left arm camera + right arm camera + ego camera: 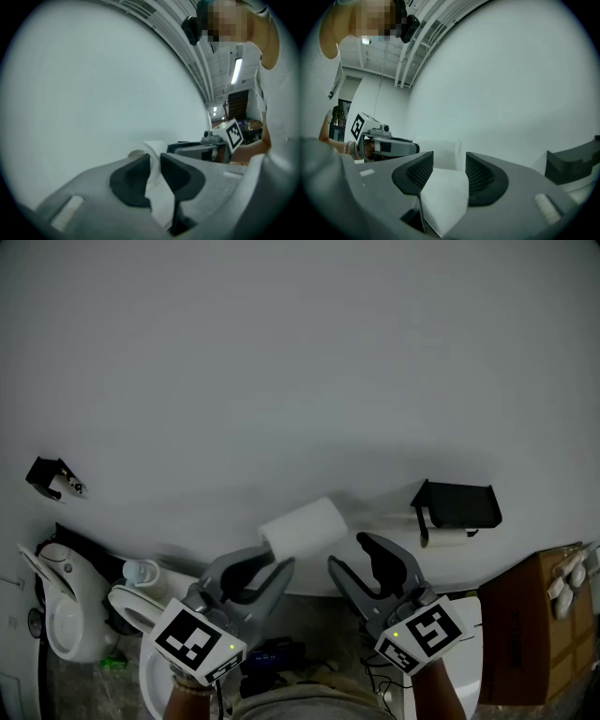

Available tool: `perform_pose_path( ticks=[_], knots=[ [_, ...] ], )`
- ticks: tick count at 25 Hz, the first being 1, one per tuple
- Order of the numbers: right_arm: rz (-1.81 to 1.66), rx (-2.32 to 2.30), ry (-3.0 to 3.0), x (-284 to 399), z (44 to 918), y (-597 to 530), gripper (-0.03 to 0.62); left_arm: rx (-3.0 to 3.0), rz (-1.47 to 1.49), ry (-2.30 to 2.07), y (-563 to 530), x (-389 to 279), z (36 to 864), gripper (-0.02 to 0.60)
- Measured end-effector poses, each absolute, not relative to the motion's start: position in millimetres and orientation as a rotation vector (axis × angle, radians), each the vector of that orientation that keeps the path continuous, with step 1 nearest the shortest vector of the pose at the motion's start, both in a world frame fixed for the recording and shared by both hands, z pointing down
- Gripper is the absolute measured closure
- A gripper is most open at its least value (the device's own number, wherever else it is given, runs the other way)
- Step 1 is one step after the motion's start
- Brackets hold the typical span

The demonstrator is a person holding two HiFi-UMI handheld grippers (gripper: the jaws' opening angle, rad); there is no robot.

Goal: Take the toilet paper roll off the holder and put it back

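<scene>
A white toilet paper roll [305, 524] hangs in the air in front of the pale wall, left of the black holder [457, 503]. My left gripper [277, 560] is shut on the roll's near end. In the left gripper view the roll [151, 149] has its rim pinched between the jaws of the left gripper [155, 162]. My right gripper [348, 550] stands just right of the roll, jaws wide open and nothing gripped. In the right gripper view the roll [442, 153] lies beyond the right gripper [449, 165]. A white shape shows low between the jaws, untouched by the pads. The holder [575, 161] is at the right edge.
A white toilet [139, 611] and a white bin [59, 607] stand at lower left. A brown cardboard box [531, 636] sits at lower right. A small black bracket [51, 476] is on the wall at far left. A pale bar [450, 539] hangs under the holder.
</scene>
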State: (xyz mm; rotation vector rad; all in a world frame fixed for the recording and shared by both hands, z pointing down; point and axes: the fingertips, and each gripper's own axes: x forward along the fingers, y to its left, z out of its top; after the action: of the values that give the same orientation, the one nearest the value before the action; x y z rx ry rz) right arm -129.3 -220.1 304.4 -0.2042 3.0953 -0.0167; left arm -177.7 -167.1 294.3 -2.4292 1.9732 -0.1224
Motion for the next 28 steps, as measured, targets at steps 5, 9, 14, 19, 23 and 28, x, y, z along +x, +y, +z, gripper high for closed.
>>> perform_pose_path(
  ticks=[5, 9, 14, 19, 23, 28],
  knots=[
    [-0.015, -0.043, 3.105, -152.3, 308.0, -199.5, 0.391, -2.418, -0.137, 2.030, -145.7, -189.4, 301.6, 0.515],
    [-0.010, 0.057, 3.116, -165.2, 312.3, -186.3, 0.391, -2.419, -0.139, 2.052, -132.6, -191.8, 305.9, 0.515],
    [-0.007, 0.168, 3.114, -175.7, 316.7, -168.3, 0.391, -2.406, -0.128, 2.051, -117.5, -196.1, 310.6, 0.515],
    [-0.030, 0.186, 3.119, -180.5, 321.2, -160.7, 0.391, -2.403, -0.097, 2.078, -105.7, -198.6, 315.2, 0.517],
    [-0.031, 0.190, 3.117, -181.1, 323.1, -158.1, 0.393, -2.396, -0.102, 2.081, -102.6, -198.4, 317.7, 0.517],
    [-0.024, 0.188, 3.139, -177.4, 328.0, -157.0, 0.393, -2.432, -0.102, 2.125, -100.6, -192.3, 324.0, 0.518]
  ],
)
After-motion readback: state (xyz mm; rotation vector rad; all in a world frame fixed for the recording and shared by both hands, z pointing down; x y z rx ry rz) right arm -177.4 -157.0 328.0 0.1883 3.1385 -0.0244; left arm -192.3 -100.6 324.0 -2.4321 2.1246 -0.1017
